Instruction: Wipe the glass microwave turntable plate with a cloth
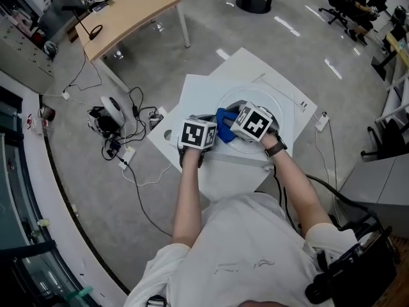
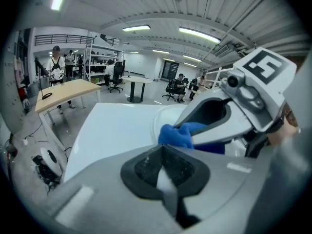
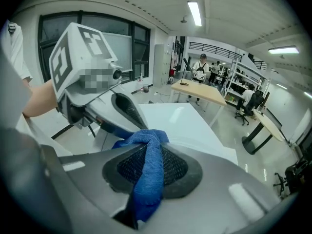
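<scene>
While right gripper [image 3: 148, 141] clamps the blue knit cloth [image 3: 147, 175] at the rim of the round clear-glass turntable plate [image 1: 257, 97] on the white table [image 1: 203, 93] | left gripper [image 2: 163, 151]: jaws pinched shut, pale sliver between, likely plate rim | step: wiping pass | next: press cloth down, sweep across glass.

The turntable plate [image 1: 285, 109] lies on the worktop [image 1: 199, 94], towards its right side. The left gripper [image 2: 165, 165] sits at the plate's left edge, and the right gripper [image 3: 148, 152] is just to its right, over the plate. The cloth [image 1: 224, 126] hangs between them, in the right gripper's jaws. On the floor left of the worktop lie cables [image 1: 120, 138]. A desk [image 1: 128, 15] stands behind these.
</scene>
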A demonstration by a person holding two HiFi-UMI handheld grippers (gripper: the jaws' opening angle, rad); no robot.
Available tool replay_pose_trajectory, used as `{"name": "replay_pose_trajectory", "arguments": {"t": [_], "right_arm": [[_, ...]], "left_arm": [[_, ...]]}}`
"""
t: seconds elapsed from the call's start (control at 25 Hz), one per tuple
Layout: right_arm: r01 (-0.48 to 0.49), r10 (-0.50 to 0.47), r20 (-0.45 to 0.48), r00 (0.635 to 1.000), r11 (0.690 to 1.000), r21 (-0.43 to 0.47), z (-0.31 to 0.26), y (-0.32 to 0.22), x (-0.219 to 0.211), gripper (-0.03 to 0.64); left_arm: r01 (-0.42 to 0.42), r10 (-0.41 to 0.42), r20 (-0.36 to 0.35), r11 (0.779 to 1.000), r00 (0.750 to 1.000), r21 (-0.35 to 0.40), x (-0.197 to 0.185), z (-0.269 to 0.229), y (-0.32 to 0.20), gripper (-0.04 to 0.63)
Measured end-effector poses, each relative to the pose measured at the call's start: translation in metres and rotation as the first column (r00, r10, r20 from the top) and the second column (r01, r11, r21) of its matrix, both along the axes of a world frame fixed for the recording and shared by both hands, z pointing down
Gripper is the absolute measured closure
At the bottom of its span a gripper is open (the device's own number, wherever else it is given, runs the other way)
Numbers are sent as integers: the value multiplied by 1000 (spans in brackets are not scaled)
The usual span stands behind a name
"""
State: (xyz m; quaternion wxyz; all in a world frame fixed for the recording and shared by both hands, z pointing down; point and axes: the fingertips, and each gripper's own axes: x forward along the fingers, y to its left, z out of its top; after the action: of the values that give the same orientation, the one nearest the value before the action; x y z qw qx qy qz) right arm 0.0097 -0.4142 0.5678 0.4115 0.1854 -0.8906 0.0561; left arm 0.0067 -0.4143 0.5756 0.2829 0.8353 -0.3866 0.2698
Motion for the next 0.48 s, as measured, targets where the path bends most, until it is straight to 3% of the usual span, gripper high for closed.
{"name": "replay_pose_trajectory", "arguments": {"t": [0.28,0.48], "right_arm": [[-77,78,-26,997,996,47,-2,-58,10,540],[-184,187,-65,980,981,60,-1,-94,58,540]], "left_arm": [[7,-8,41,1000,999,23,-3,1,0,594],[16,-17,49,999,999,31,-2,3,0,594]]}}
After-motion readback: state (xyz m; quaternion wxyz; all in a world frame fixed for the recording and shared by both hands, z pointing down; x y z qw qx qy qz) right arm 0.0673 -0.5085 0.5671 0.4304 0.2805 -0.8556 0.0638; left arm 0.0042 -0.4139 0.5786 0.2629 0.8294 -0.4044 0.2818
